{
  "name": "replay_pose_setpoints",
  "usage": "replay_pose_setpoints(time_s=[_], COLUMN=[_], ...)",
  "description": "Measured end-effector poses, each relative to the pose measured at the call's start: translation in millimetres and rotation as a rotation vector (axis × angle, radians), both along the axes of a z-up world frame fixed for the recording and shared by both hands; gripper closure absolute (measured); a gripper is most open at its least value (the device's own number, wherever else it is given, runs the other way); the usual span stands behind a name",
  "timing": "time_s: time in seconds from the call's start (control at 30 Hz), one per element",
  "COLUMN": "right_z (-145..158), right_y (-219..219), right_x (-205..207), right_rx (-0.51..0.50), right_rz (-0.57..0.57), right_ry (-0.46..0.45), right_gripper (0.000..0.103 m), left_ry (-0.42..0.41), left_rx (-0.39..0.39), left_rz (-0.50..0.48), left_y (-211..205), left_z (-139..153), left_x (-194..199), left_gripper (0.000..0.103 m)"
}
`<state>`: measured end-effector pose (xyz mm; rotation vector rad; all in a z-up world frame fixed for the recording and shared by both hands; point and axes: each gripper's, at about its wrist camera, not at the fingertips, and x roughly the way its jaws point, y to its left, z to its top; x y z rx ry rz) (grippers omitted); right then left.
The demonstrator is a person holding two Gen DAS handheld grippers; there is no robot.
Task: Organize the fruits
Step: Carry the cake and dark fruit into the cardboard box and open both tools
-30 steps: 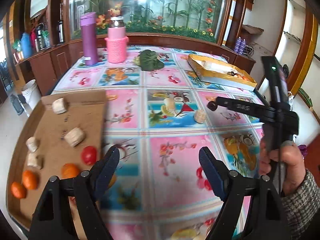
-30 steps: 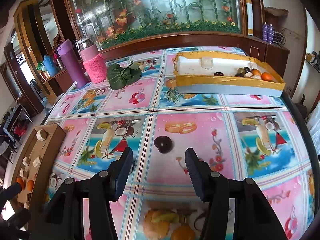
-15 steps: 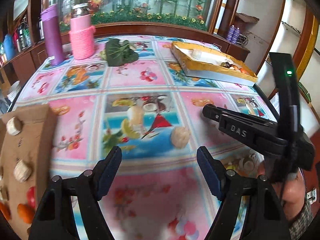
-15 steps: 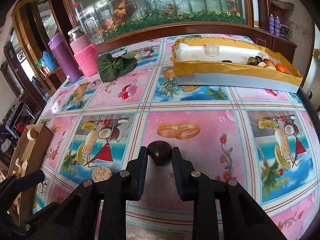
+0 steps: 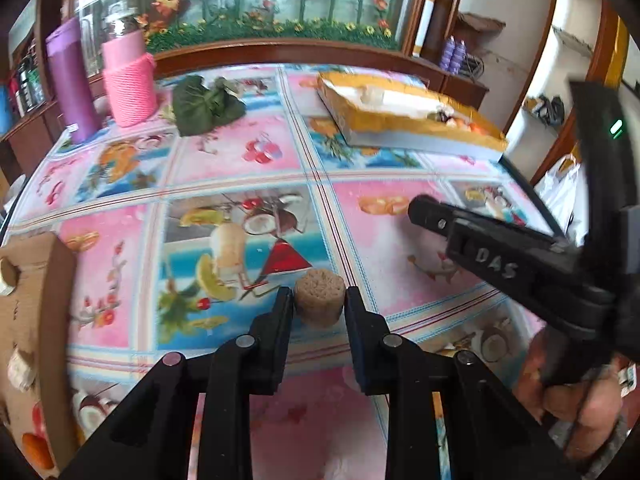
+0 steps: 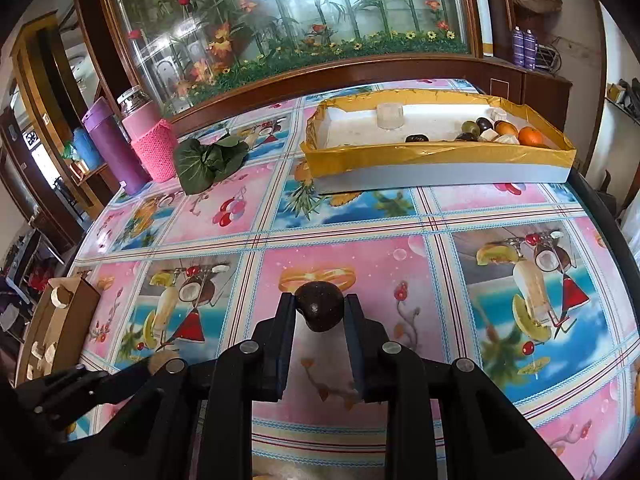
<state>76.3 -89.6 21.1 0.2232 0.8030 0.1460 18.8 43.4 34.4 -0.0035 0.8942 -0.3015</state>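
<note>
Both grippers have just taken hold of a piece each — this looks like the picking-up step of sorting the fruit. The left gripper (image 5: 319,304) has its jaws closed on a tan, rough-topped lump (image 5: 320,297) that sits on the table, and the right gripper (image 6: 319,312) is clamped on a dark round fruit (image 6: 319,310), which appears to rest on the cloth too. What comes next, I'd judge, is a clean lift without squeezing harder, then a carry to wherever each belongs — perhaps the yellow-rimmed tray (image 6: 436,158) at the far side, which already holds several fruits at its right end, or the cardboard box (image 5: 38,312) at the left edge. The table wears a glossy cloth (image 6: 440,208) printed with fruit and drinks, easy to confuse with real pieces. Beyond stand a purple flask (image 6: 114,146), a pink knitted jar (image 6: 150,142), a bunch of green leaves (image 6: 208,160) and a glass-fronted cabinet with painted bamboo (image 6: 280,12).
</note>
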Motion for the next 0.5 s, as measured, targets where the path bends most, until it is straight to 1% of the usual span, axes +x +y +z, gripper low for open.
replay_pose_setpoints(time_s=[0.1,0.2,0.37,0.5], right_z=[-1.2,-2.5,-6.1,-5.4], right_y=[0.6,2.1,5.5,11.9], right_x=[-0.9,-2.1,-5.5,-8.8], right_rx=[0.005,-0.004,-0.012,-0.032], right_rz=[-0.004,-0.011,-0.022,-0.017], right_ry=[0.000,-0.002,-0.001,-0.012], right_gripper=[0.077,0.077,0.077,0.077], left_ry=[-0.030,-0.058,-0.087,-0.101], left_rx=[-0.013,-0.010,-0.003,-0.032], left_rz=[0.048,0.128,0.291,0.387], left_y=[27.7,68.9,138.2,183.9], left_z=[18.5,33.7,44.2,48.6], left_x=[-18.4,-38.1,-68.3,-93.9], left_gripper=[0.078,0.078,0.078,0.077])
